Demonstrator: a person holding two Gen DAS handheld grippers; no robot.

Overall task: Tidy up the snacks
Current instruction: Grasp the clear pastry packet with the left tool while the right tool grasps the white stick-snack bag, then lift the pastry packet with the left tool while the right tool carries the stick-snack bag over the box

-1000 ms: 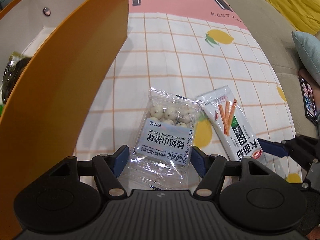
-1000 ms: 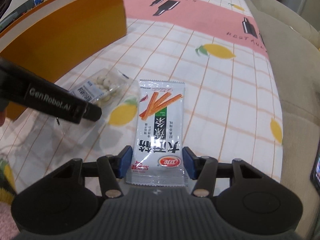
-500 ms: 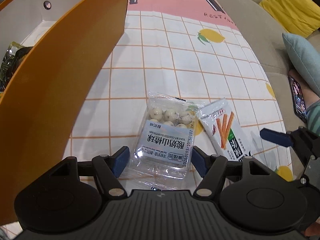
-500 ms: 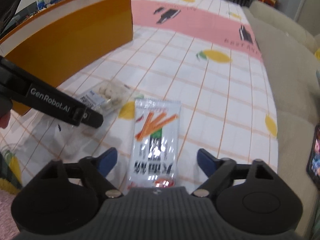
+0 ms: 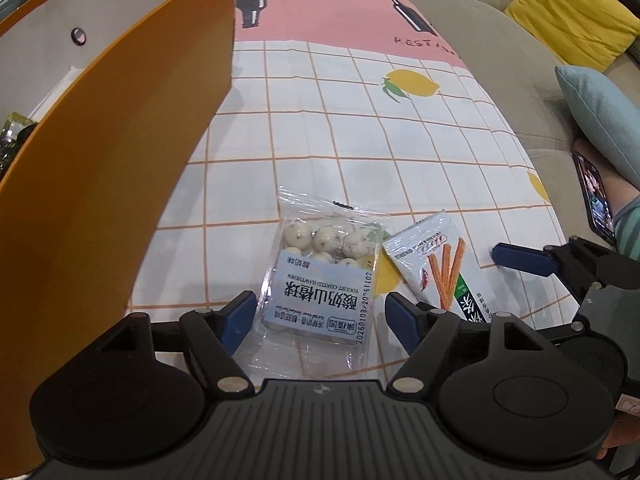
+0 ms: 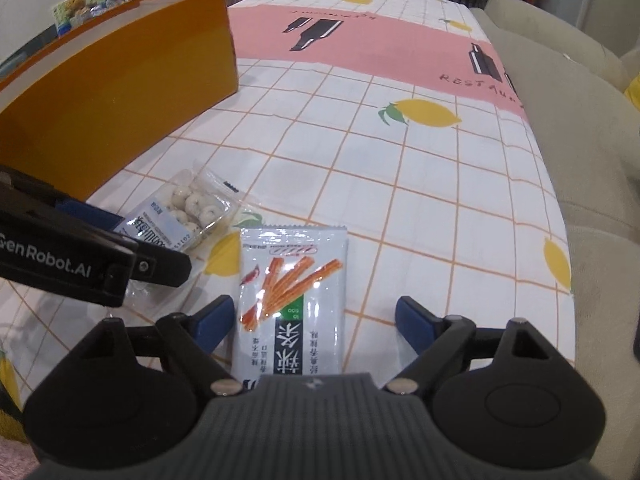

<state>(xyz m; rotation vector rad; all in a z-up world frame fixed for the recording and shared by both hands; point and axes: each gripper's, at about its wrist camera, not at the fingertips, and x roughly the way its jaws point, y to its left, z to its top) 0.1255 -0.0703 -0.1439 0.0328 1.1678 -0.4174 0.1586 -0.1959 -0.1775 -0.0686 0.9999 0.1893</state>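
Only the left wrist view looks inside the orange box (image 5: 120,168): a pale inner wall and a dark packet (image 5: 10,144) at its far left. Just right of the box wall, the left gripper (image 5: 318,316) is spread wide around the hawthorn pack (image 5: 320,280) lying on the tablecloth (image 5: 360,128), fingers clear of it. Beside it lies the stick pack (image 6: 292,300), between the released right gripper (image 6: 310,322). Bare cloth stretches ahead to the sofa (image 6: 580,128) edge on the right.

Orange box (image 5: 100,184) beside lemon-print, orange-grid tablecloth (image 5: 360,148).
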